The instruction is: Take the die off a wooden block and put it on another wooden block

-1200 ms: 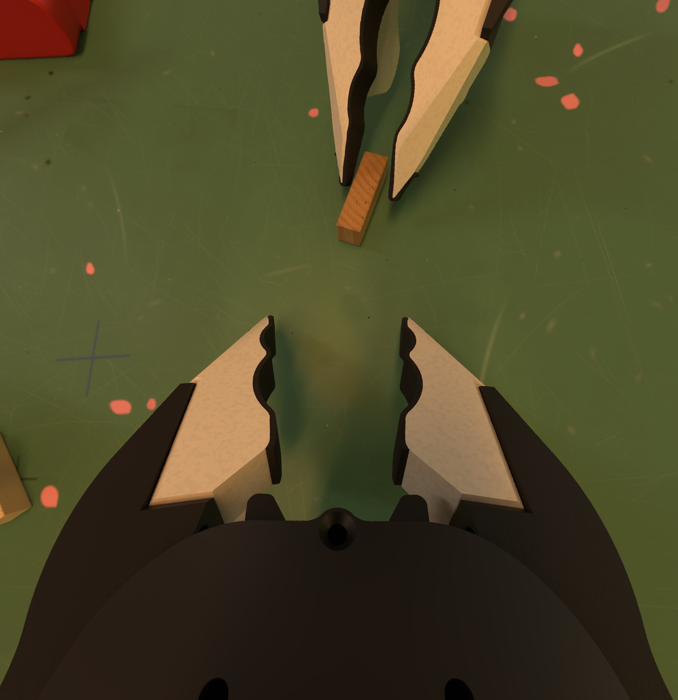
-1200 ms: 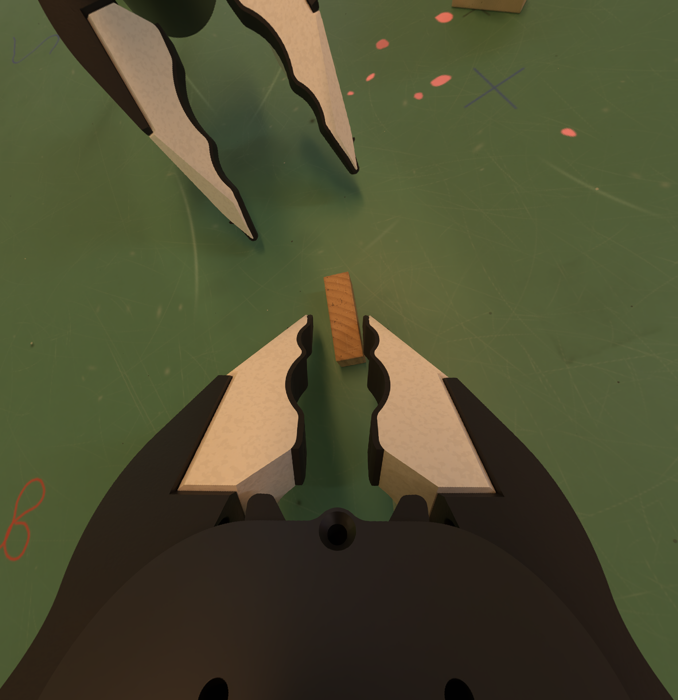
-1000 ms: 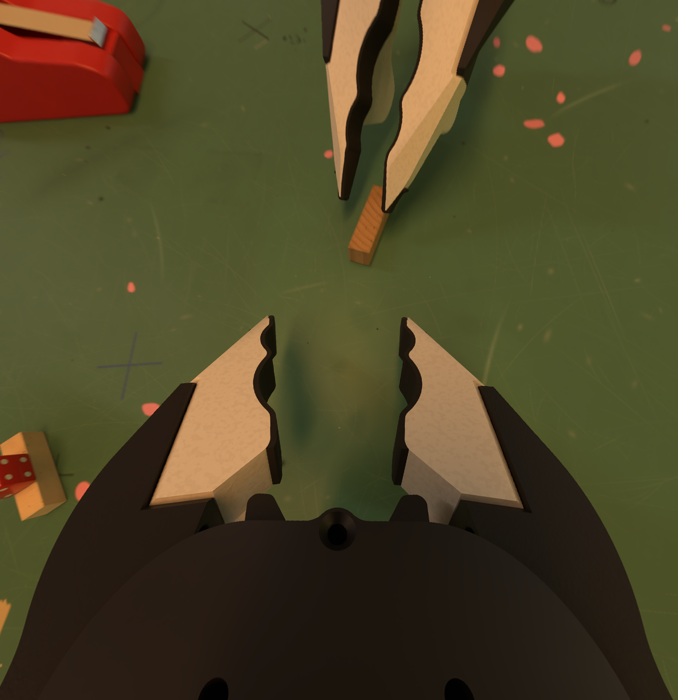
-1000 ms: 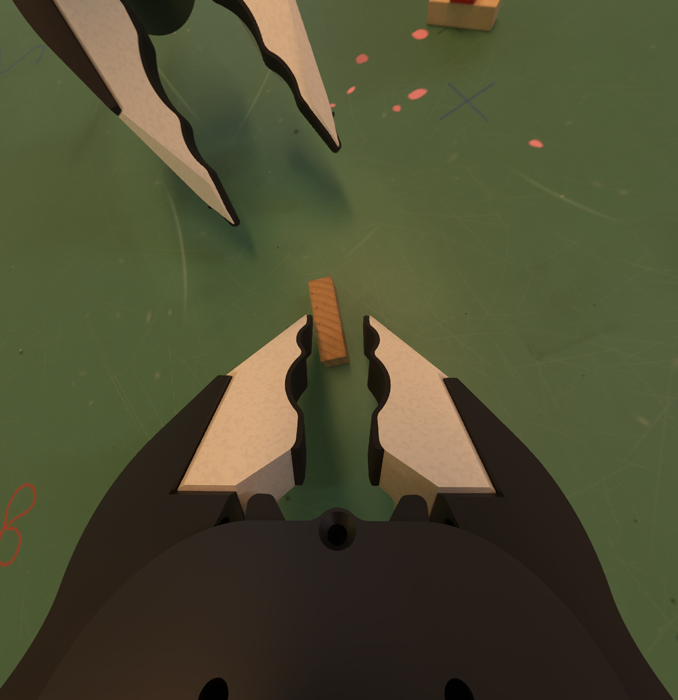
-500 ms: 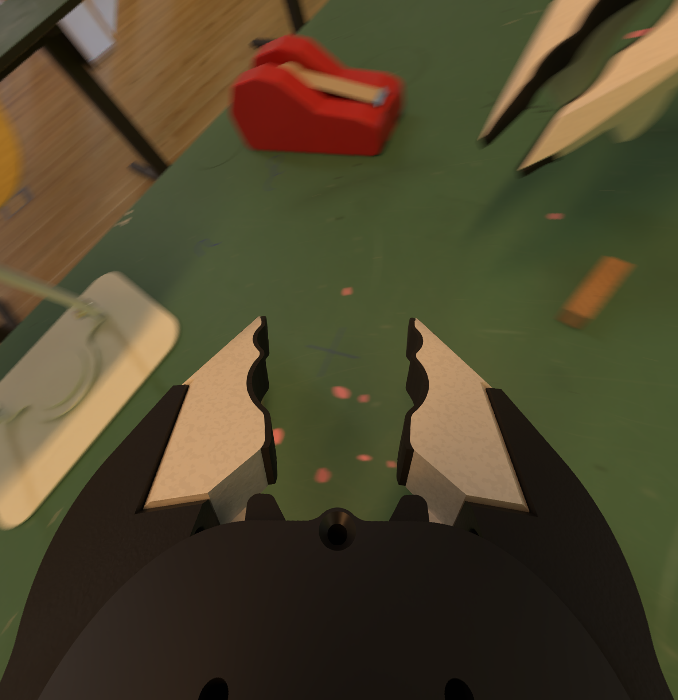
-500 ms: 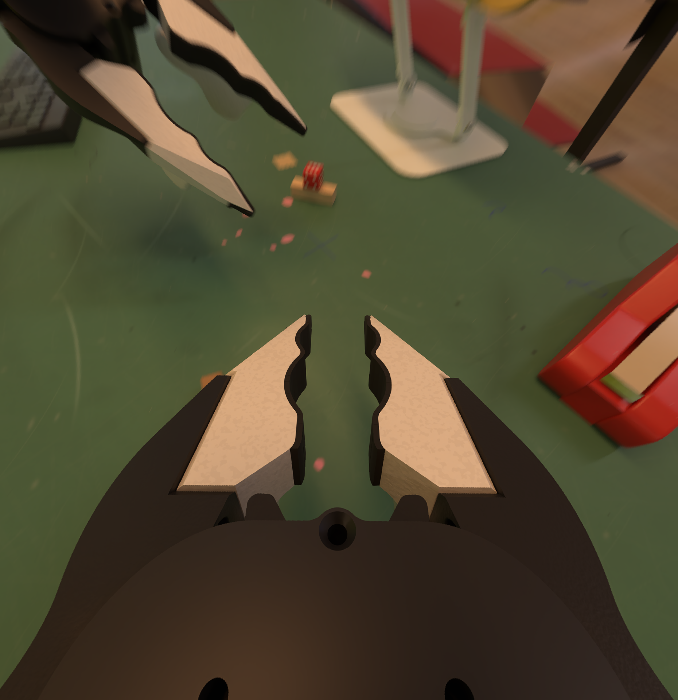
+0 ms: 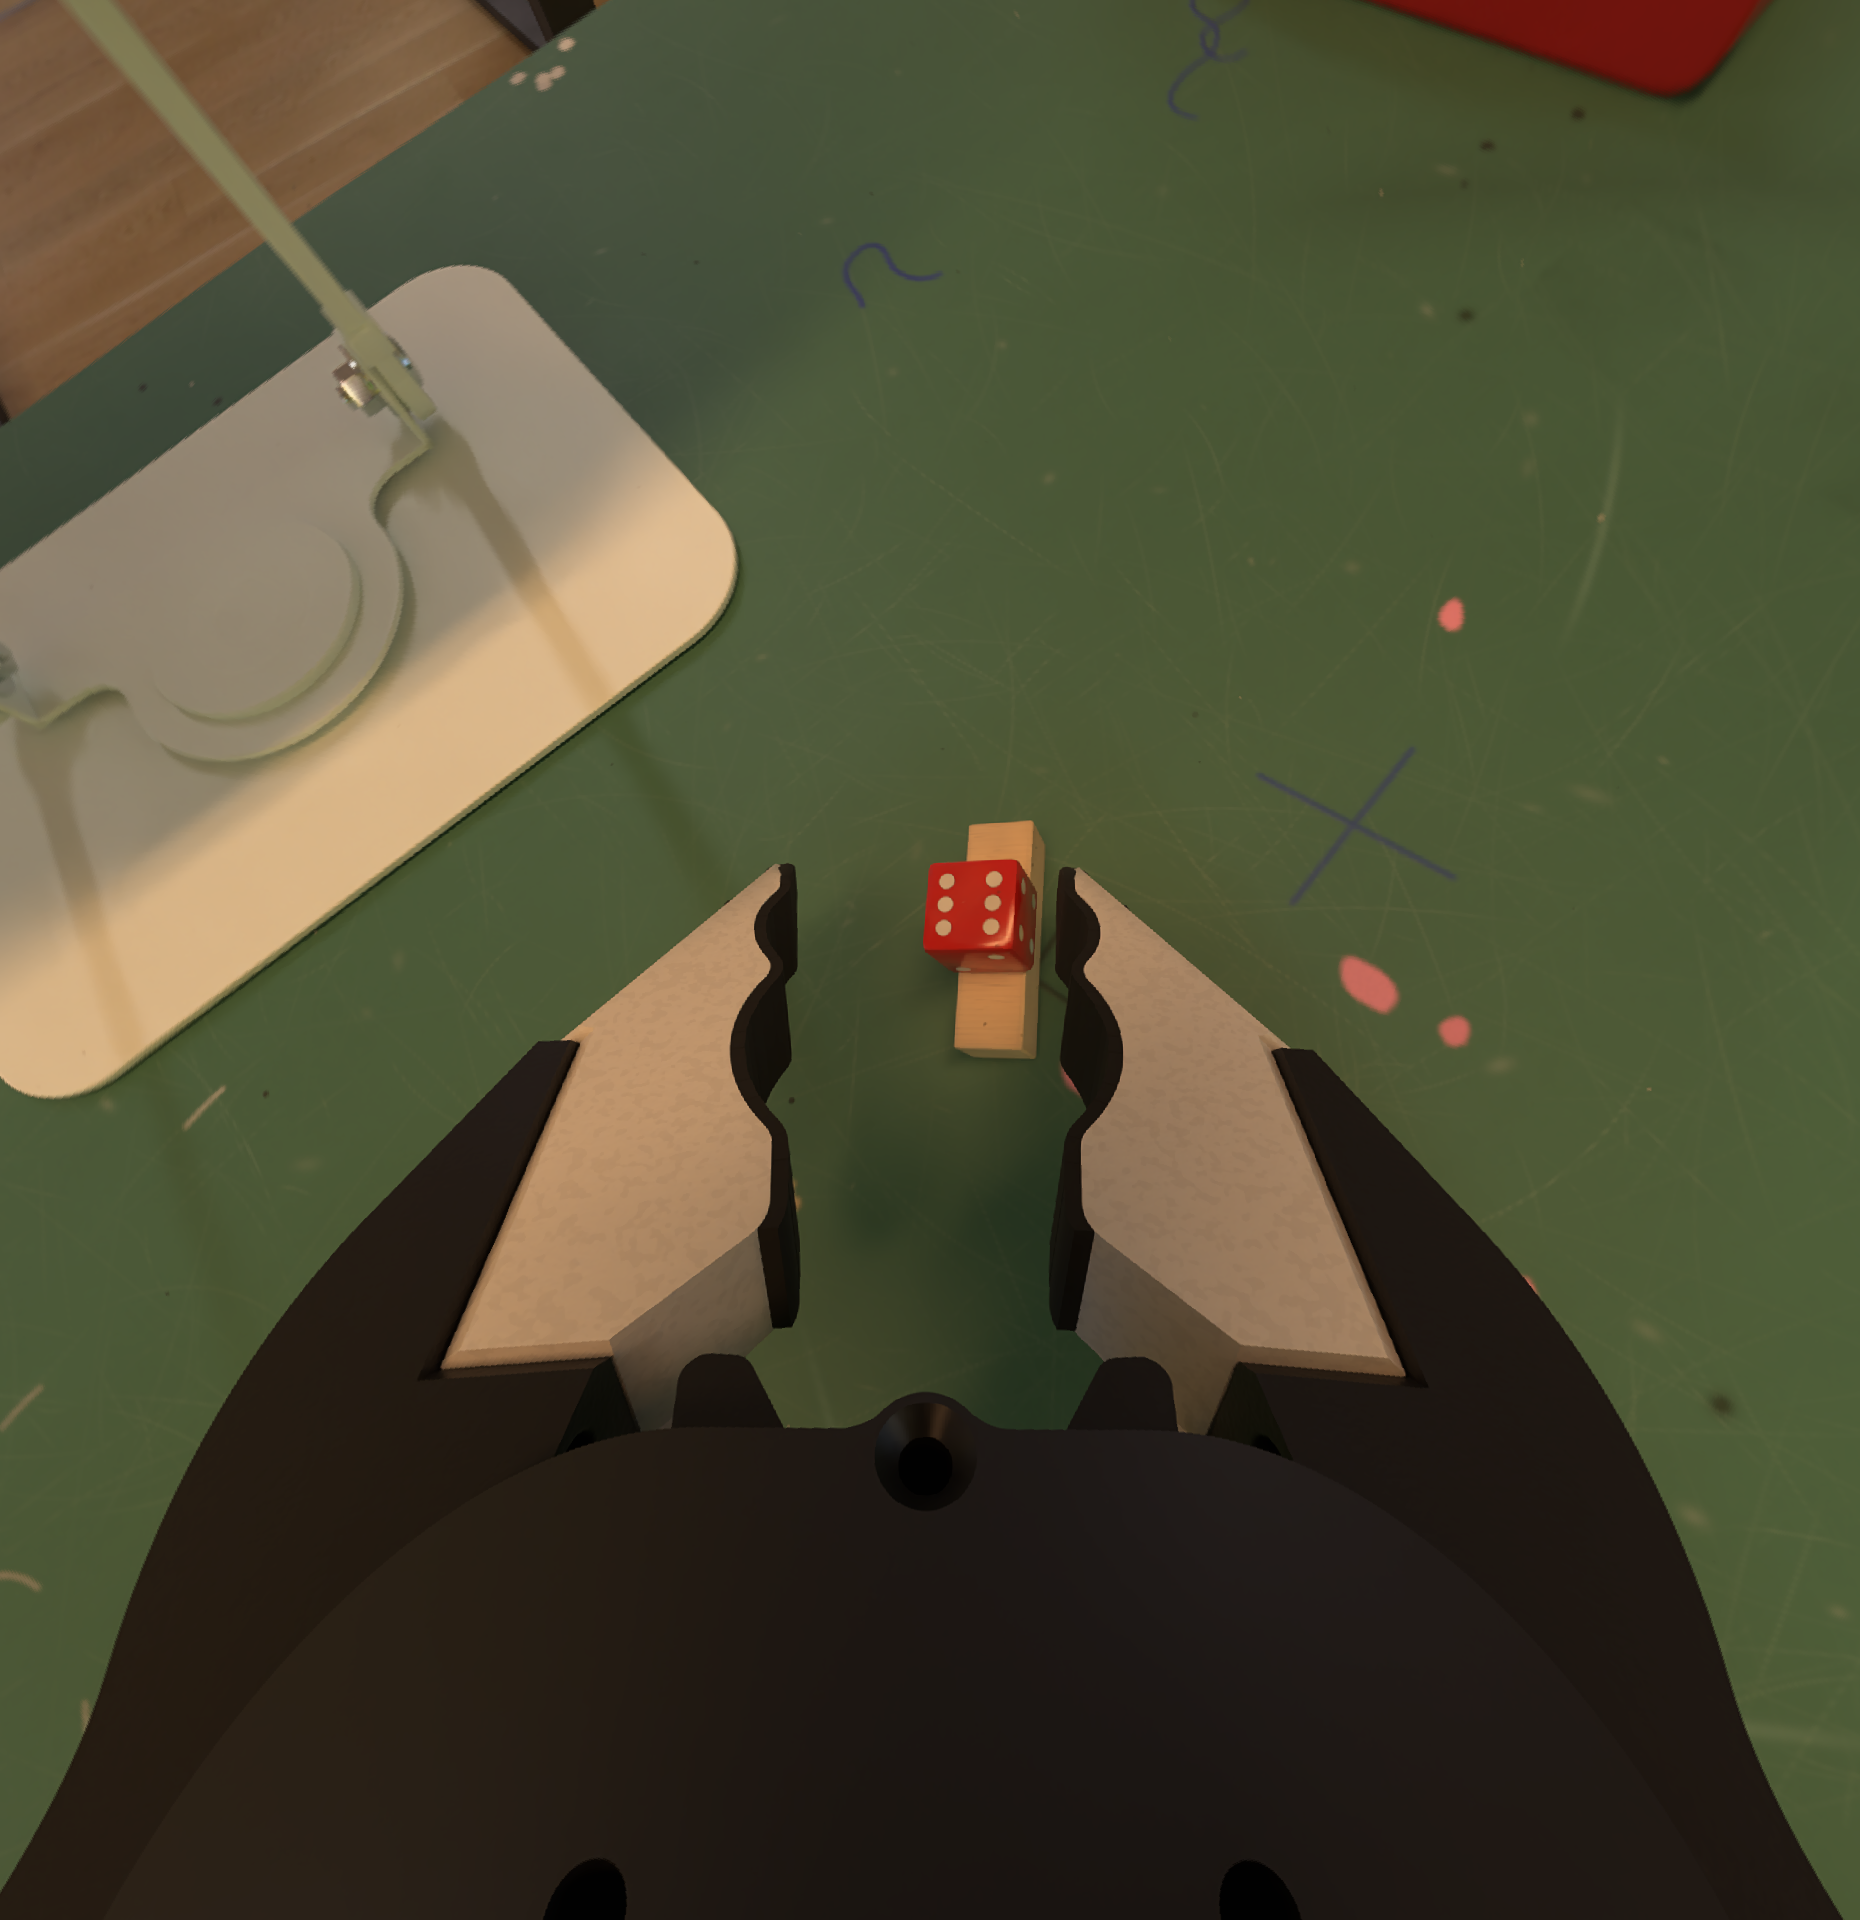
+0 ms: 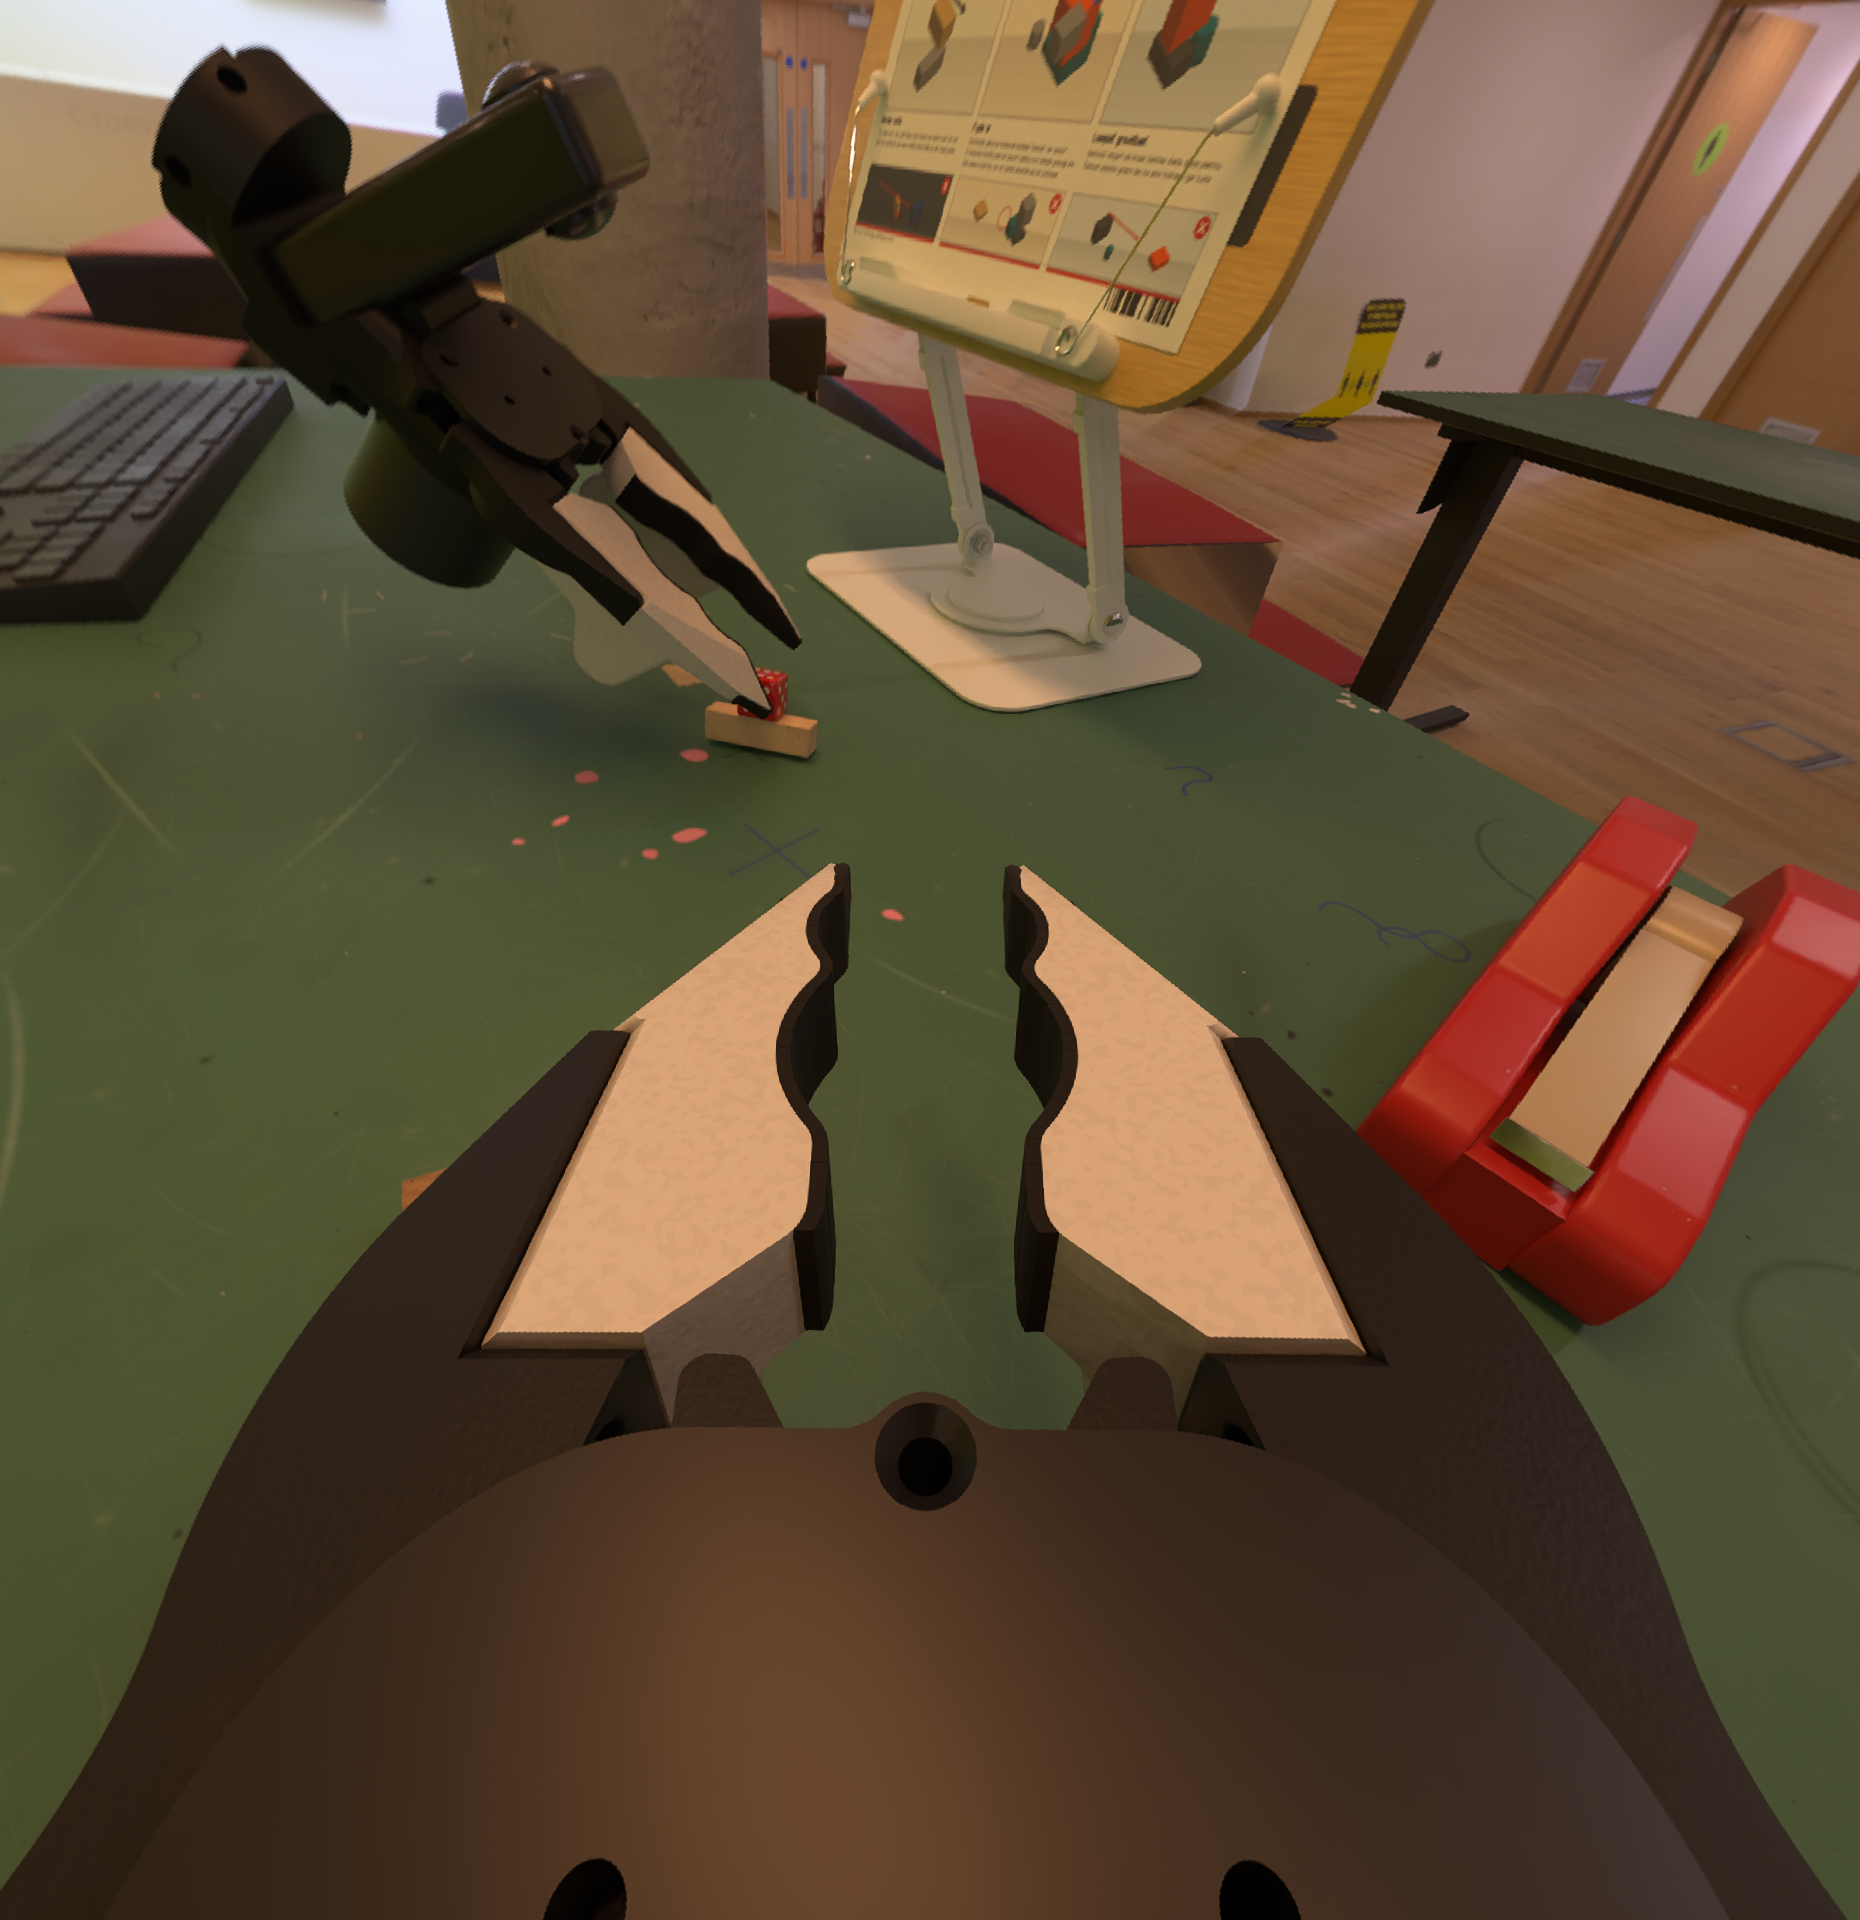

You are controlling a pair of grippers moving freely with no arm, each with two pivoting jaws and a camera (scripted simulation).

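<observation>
A red die (image 7: 978, 914) with white pips sits on a pale wooden block (image 7: 997, 1003) on the green table. My left gripper (image 7: 926, 878) is open, its fingertips on either side of the die, which lies nearer the right finger (image 7: 1165, 1091). In the right wrist view the left gripper (image 8: 775, 675) tilts down over the die (image 8: 773, 686) and its block (image 8: 762, 730). My right gripper (image 8: 926, 878) is open and empty, hovering well back from them. A corner of an orange wooden block (image 8: 419, 1184) shows beside its left finger.
A white stand base (image 7: 282, 675) lies left of the die; in the right wrist view the stand (image 8: 1009, 623) holds a picture board (image 8: 1071, 156). A red tape dispenser (image 8: 1632, 1060) sits at the right. A black keyboard (image 8: 105, 488) is at the far left.
My left gripper swung left and came down around the die on the pale block. My right gripper lifted away from the orange block and tilted up towards the room.
</observation>
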